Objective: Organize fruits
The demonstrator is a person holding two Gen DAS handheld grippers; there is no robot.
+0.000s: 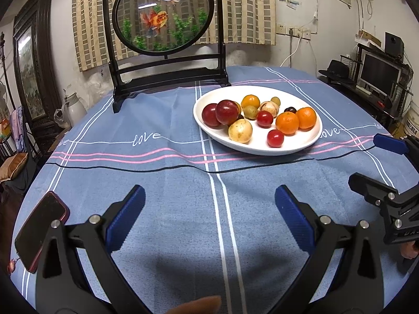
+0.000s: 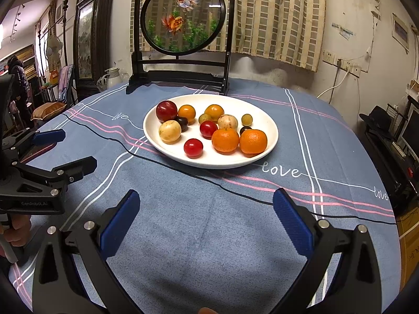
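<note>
A white oval plate (image 1: pixel 262 152) (image 2: pixel 209 164) holds mixed fruit: two mandarins (image 1: pixel 287 123) (image 2: pixel 225 140), dark red plums (image 1: pixel 226 112) (image 2: pixel 166 111), red cherry tomatoes (image 1: pixel 275 138) (image 2: pixel 193 148), a pale yellow round fruit (image 1: pixel 240 130) (image 2: pixel 169 130), small oranges, greenish and dark grapes. My left gripper (image 1: pixel 209 198) (image 2: pixel 80 147) stands open over bare cloth, well short of the plate. My right gripper (image 2: pixel 207 198) (image 1: pixel 364 159) is open too, level with the left one, nothing between its blue pads.
The round table has a blue "love" cloth (image 1: pixel 157 209). A thin black cable (image 1: pixel 131 168) runs across it in front of the plate. A goldfish screen on a black stand (image 1: pixel 162 13) rises behind. A red-cased phone (image 1: pixel 39 230) lies at the near left edge.
</note>
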